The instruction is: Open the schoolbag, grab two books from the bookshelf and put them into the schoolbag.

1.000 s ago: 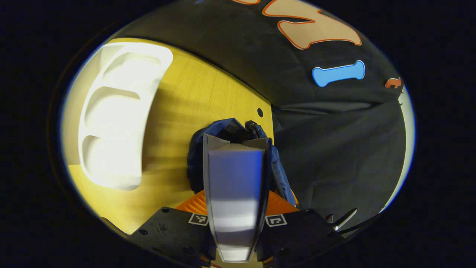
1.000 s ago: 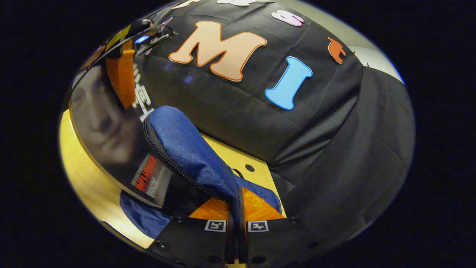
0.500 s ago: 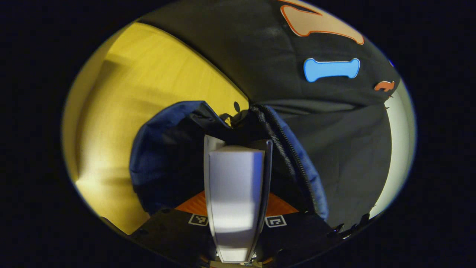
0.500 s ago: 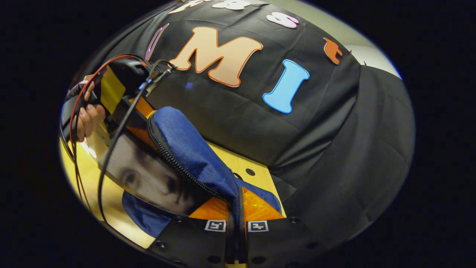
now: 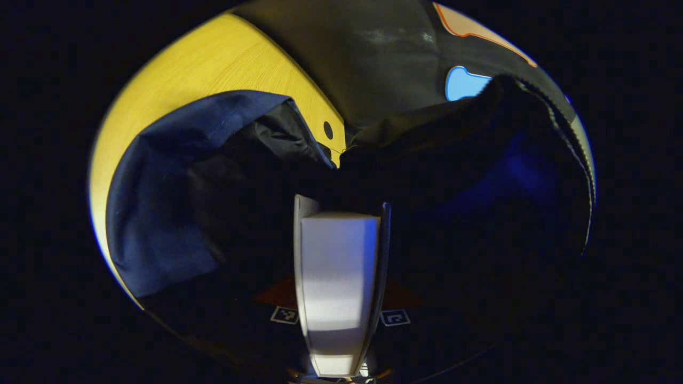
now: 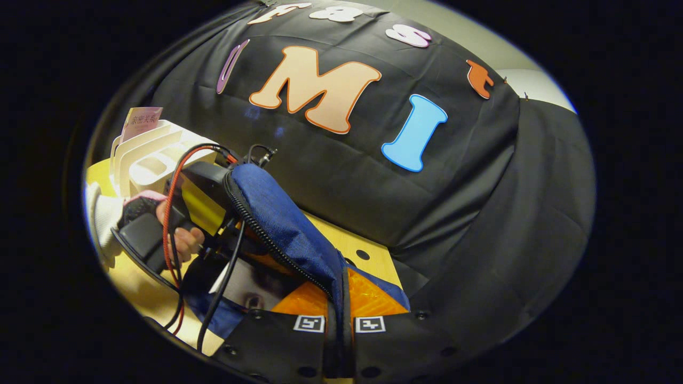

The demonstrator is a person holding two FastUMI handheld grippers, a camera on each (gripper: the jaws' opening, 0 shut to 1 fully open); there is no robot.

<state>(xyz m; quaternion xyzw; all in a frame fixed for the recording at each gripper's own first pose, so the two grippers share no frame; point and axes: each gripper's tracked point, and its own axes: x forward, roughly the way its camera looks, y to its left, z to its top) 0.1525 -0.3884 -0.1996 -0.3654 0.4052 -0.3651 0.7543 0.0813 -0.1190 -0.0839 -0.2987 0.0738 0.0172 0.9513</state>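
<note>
A: Why was the right gripper (image 6: 337,298) pinching the schoolbag's flap (image 6: 277,224)?

B: I judged it was holding the zippered edge up so the mouth stayed wide. Its two fingers were drawn together with the blue fabric clamped between them, the flap standing up from the wooden table (image 6: 368,248).

A: And the left gripper (image 5: 339,224)?

B: It carried a book (image 5: 336,266) upright, end-on, both fingers pressed against its covers, so only as far apart as the book's thickness. The book was pointed into the dark interior of the schoolbag (image 5: 160,213), already past the rim, likely so it could slide in cleanly.

A: Where did the shelf stand?

B: In the right gripper view, the white bookshelf (image 6: 144,154) stood behind the hand (image 6: 179,240), a pink book (image 6: 140,118) in it.
</note>
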